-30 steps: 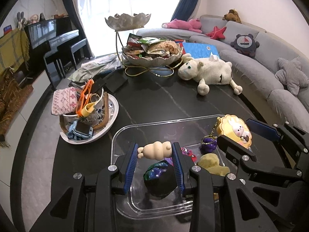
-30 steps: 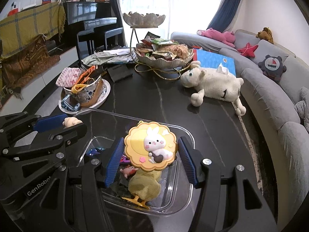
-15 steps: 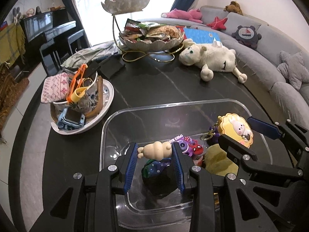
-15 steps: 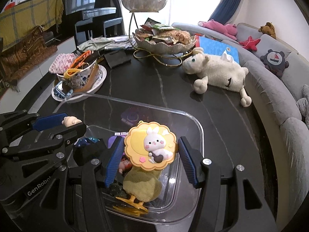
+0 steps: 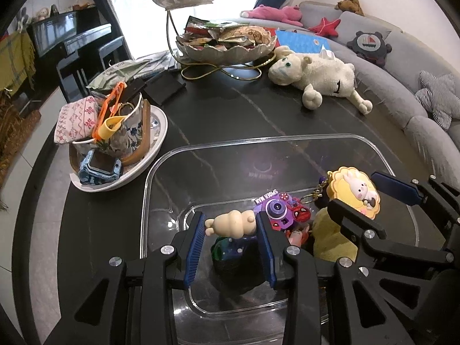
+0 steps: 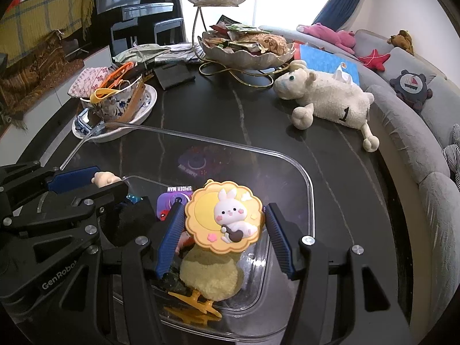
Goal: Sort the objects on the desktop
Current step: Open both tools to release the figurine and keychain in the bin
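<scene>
Black marble table (image 5: 230,120) carries everything, and I use the clear plastic bin (image 5: 161,172) on it as the landmark. Beyond the bin's far right corner you see a white plush sheep (image 5: 316,77) lying on its side. Beyond the far left corner stands a white plate (image 5: 155,146) with a flowered cup. Inside the bin, at its near part, lie a yellow plush chick (image 6: 210,273) and a purple Spider-Man toy camera (image 5: 277,208). Your left gripper (image 5: 231,228) hangs over the bin's near left part, its two blue pads pressed on a small cream figure (image 5: 233,224). Your right gripper (image 6: 222,227) hangs over the near right part and is closed on an orange bunny keychain (image 6: 224,215), which stands above the chick
</scene>
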Motion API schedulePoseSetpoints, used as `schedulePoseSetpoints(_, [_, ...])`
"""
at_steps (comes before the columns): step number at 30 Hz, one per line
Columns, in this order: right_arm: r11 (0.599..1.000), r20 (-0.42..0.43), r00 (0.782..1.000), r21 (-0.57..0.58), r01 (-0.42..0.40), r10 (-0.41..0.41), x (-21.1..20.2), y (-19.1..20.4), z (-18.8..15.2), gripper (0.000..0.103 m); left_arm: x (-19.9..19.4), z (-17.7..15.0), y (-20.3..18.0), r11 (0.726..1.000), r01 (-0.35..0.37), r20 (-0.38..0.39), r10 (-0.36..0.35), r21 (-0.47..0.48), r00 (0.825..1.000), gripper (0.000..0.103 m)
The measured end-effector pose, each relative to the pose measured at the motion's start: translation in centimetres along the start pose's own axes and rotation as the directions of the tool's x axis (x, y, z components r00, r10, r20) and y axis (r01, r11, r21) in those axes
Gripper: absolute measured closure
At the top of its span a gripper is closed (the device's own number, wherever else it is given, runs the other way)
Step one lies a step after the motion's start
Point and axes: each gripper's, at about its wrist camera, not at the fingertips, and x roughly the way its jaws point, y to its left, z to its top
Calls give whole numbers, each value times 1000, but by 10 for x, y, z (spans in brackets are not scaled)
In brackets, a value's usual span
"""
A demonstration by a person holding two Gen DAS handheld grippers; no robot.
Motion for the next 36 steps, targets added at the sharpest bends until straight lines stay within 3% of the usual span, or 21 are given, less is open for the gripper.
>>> schedulePoseSetpoints(7, [1000, 22, 1000, 17, -1, 1, -7, -3, 0, 48, 0, 2, 7, 998, 37, -43, -39, -59, 998, 60])
schedulePoseSetpoints(14, [999, 40, 999, 33, -8, 7, -15, -7, 2, 48, -12, 2, 8, 997, -39, 12, 40, -67, 999, 38])
schedulePoseSetpoints(20, [999, 55, 998, 44, -20, 18, -25, -9, 1, 47, -16, 0, 16, 993, 2, -19, -4, -119, 1000, 34])
schedulePoseSetpoints(28, [998, 73, 997, 62, -30, 26, -37, -10, -4, 43, -33, -8, 13, 992, -23, 24, 26, -123, 999, 32])
schedulePoseSetpoints(30, [998, 81, 997, 65, -21, 15, -42, -11, -6, 39, -38, -10, 13, 991, -52, 43, 58, -122, 997, 19])
schedulePoseSetpoints(31, [998, 85, 996, 67, -13, 8, -44, -12, -7, 37, -40, -10, 13, 990, -73, 55, 80, -120, 995, 17])
schedulePoseSetpoints(36, [995, 114, 993, 101, 9, -20, -54, -19, -11, 5, -56, -18, 17, 988, -94, 99, 106, -122, 989, 9])
